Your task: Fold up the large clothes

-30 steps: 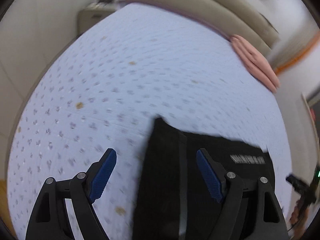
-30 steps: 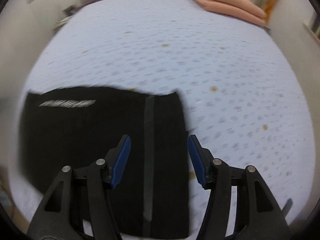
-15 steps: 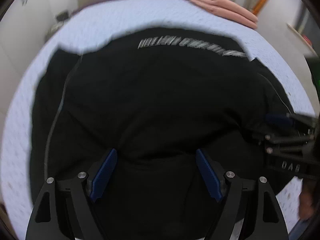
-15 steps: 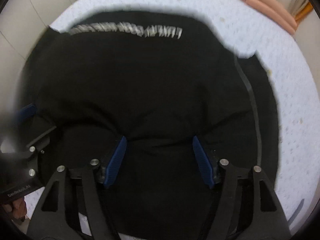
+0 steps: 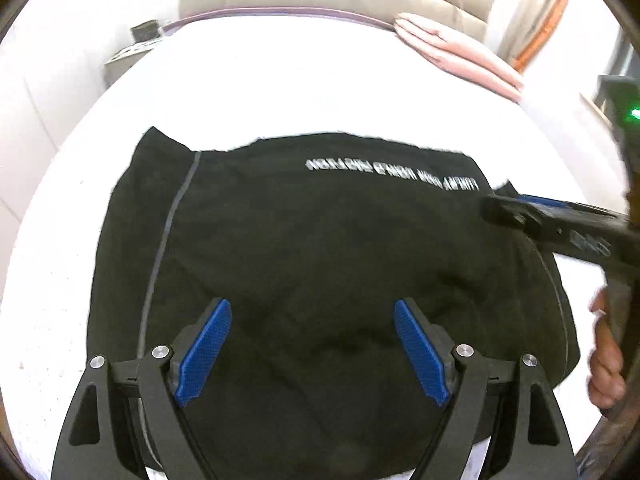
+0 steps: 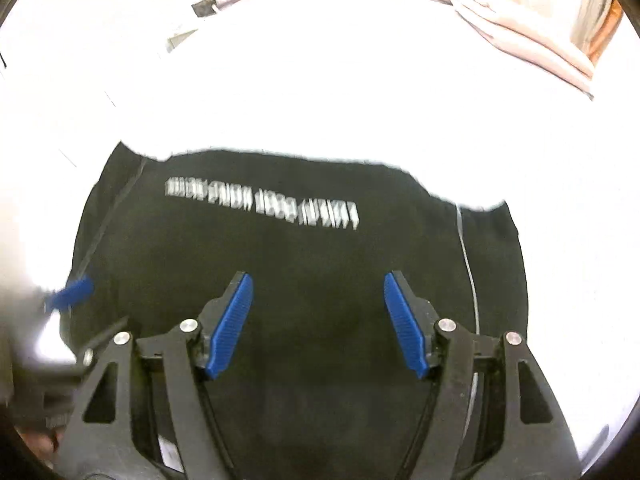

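The black garment (image 5: pixel 320 264) lies partly folded on the bed (image 5: pixel 300 88); soft, limp cloth, best pinched at an edge or corner. Left tool (image 5: pixel 308 352) and right tool (image 6: pixel 316 324) hover released, nothing between them.

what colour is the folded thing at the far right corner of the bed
Pale pink. The folded bedding shows best in the left wrist view.

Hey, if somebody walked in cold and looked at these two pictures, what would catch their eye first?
First, the big black garment with a line of white lettering, spread flat across the near half of the white bed sheet. Next, the bright blue pads on the fingers of the left gripper and right gripper, both open above the cloth. A folded pink blanket lies at the bed's far right corner.
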A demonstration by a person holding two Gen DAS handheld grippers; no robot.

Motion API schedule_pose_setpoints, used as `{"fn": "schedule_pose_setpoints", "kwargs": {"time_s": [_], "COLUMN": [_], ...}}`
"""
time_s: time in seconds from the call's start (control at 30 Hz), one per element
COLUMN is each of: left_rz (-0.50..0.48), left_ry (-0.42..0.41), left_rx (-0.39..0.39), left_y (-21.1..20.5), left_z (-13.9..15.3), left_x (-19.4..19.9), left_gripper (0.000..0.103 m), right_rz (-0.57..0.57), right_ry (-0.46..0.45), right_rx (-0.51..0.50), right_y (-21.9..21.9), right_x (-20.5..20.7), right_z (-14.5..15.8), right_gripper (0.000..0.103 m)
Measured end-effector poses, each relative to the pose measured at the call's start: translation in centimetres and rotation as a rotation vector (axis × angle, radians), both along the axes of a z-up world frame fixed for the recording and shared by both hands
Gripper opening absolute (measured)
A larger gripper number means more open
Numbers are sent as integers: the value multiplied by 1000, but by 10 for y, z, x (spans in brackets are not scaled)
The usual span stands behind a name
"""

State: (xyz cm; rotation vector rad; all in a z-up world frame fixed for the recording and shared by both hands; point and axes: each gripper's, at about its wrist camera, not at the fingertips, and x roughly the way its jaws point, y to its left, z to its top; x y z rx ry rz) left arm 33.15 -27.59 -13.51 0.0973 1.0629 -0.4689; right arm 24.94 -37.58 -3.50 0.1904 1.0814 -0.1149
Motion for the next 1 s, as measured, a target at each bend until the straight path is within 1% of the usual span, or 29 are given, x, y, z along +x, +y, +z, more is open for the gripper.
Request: {"fn": "schedule_pose_setpoints", "kwargs": {"time_s": [0.03, 0.1, 0.13, 0.17, 0.2, 0.23, 0.27, 0.33, 0.37, 0.43, 0.47, 0.53, 0.6, 0.67, 0.7, 0.73, 0.77, 0.8, 0.87, 0.93, 1.0], "left_rz": [15, 44, 54, 63, 79, 88, 87, 82, 82, 82, 82, 102, 126, 160, 171, 179, 189, 194, 195, 167, 137], "left_ry": [11, 58, 92, 107, 113, 113, 109, 90, 89, 100, 101, 76, 50, 37, 43, 60, 98, 126, 144, 130, 101], "left_rx": [9, 33, 28, 15, -10, -18, -5, 17, 19, 9, -3, 12, 25, 41, 55, 72, 96, 85, 47, 62, 81], "left_y": [0, 5, 10, 4, 8, 10, 8, 4, 4, 6, 12, 23, 34, 48, 51, 53, 56, 60, 63, 64, 71], "left_z": [-3, -20, -31, -42, -49, -53, -56, -56, -56, -52, -47, -37, -29, -25, -28, -34, -46, -55, -57, -49, -35], "left_x": [5, 18, 29, 21, 23, 25, 25, 24, 24, 23, 22, 18, 14, 11, 12, 12, 15, 16, 24, 26, 25], "left_gripper": [85, 85, 86, 86, 90, 92, 94, 96, 96, 96, 96, 96, 96, 96, 96, 96, 96, 96, 96, 96, 96], "right_rz": [0, -22, -32, -41, -47, -65, -78, -90, -89, -92, -93, -78, -77, -69, -66, -67, -67, -70, -83, -80, -80], "right_ry": [12, 57, 79, 109, 121, 118, 116, 116, 117, 113, 100, 48, 41, 57, 83, 107, 151, 181, 184, 177, 164], "right_rx": [2, 27, 38, 54, 64, 90, 113, 149, 147, 146, 157, 194, 179, 168, 135, 103, 68, 78, 104, 117, 132], "right_y": [-1, -8, -7, -10, -11, -17, -22, -28, -30, -29, -30, -23, -16, -6, 1, 4, 9, 9, 6, 3, -5], "right_x": [15, 40, 47, 57, 61, 64, 65, 65, 64, 56, 45, 15, -15, -41, -54, -58, -64, -68, -71, -70, -78], "right_z": [-7, -29, -39, -54, -64, -74, -77, -80, -79, -67, -56, -30, -17, -17, -22, -28, -41, -54, -60, -54, -41], "right_gripper": [66, 64, 64, 66, 73, 76, 78, 78, 78, 77, 77, 76, 75, 75, 75, 75, 75, 76, 76, 75, 76]}}
